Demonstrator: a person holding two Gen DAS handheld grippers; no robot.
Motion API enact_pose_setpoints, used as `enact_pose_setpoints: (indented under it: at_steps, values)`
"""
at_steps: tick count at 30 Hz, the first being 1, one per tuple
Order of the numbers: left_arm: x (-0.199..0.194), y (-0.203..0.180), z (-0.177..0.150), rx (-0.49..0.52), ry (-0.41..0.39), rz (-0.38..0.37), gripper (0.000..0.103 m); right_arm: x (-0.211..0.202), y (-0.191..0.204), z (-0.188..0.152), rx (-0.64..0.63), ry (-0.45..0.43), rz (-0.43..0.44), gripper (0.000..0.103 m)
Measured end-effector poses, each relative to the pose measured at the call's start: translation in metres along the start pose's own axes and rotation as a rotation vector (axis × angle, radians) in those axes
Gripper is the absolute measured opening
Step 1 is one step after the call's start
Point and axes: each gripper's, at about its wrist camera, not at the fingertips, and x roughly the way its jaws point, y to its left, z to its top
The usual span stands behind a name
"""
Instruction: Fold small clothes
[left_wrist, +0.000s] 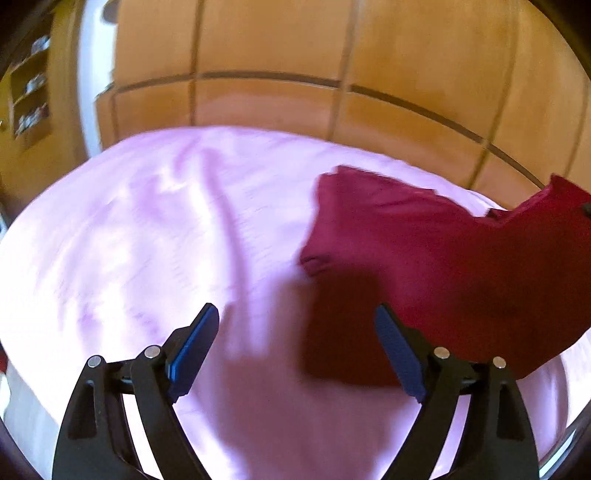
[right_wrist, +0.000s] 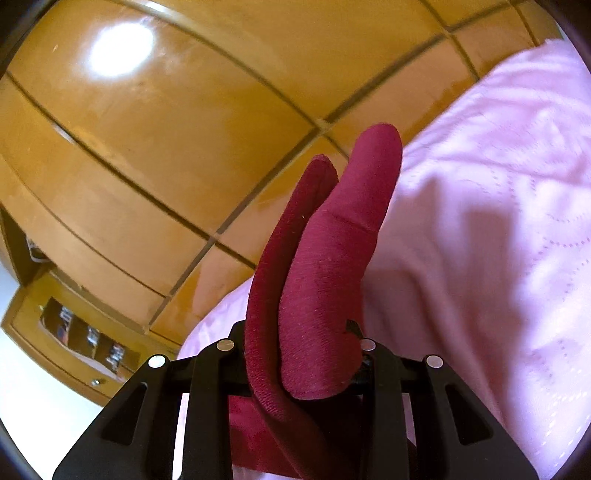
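A dark red garment (left_wrist: 424, 266) lies on the pink bedsheet (left_wrist: 147, 240) at the right of the left wrist view, its far right corner lifted off the bed. My left gripper (left_wrist: 295, 332) is open and empty just above the sheet, with the garment's near edge by its right blue pad (left_wrist: 400, 354). In the right wrist view my right gripper (right_wrist: 303, 354) is shut on a bunched fold of the same red garment (right_wrist: 325, 266), which stands up between the jaws and hides the fingertips.
A glossy wooden panelled wardrobe (left_wrist: 295, 55) stands behind the bed, also in the right wrist view (right_wrist: 147, 147). A wooden shelf unit (right_wrist: 81, 332) with small items is at the left. The pink sheet (right_wrist: 480, 221) spreads to the right.
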Motion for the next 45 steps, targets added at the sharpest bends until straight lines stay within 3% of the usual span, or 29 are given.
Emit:
enact_pose_setpoints:
  at_steps: [9,14,22,24,26,27,29,31,37,41,45]
  values:
    - [0.0,0.045,-0.018,-0.127,0.031,-0.001,0.087,0.038,0.067,-0.028,-0.098,0.066,0.023,0.028]
    - [-0.008,0.059,-0.025,-0.159,0.021,0.003,0.089,0.088,0.1,-0.06,-0.164,0.155,0.026,0.027]
    - [-0.008,0.077,-0.027,-0.223,0.009,0.015,0.09,0.157,0.113,-0.12,-0.246,0.301,-0.041,0.028]
    - [-0.011,0.077,-0.026,-0.22,-0.007,0.024,0.091,0.166,0.113,-0.13,-0.256,0.341,-0.025,0.038]
    - [-0.011,0.076,-0.026,-0.219,-0.013,0.026,0.091,0.171,0.118,-0.143,-0.264,0.377,0.05,0.068]
    - [-0.011,0.077,-0.026,-0.221,-0.012,0.023,0.091,0.169,0.123,-0.146,-0.263,0.388,0.104,0.074]
    - [-0.013,0.076,-0.028,-0.228,-0.013,0.017,0.091,0.155,0.13,-0.151,-0.296,0.394,0.211,0.081]
    - [-0.017,0.074,-0.027,-0.235,-0.02,0.001,0.091,0.138,0.131,-0.149,-0.344,0.362,0.245,0.081]
    - [-0.038,0.044,-0.01,-0.199,-0.11,-0.122,0.091,0.076,0.071,-0.112,-0.306,0.173,0.03,0.085]
    - [-0.042,-0.003,0.016,-0.07,-0.171,-0.204,0.092,0.052,0.024,-0.094,-0.299,0.153,-0.211,0.085]
    - [-0.03,-0.048,0.034,0.073,-0.18,-0.228,0.092,0.041,0.003,-0.095,-0.277,0.172,-0.262,0.085]
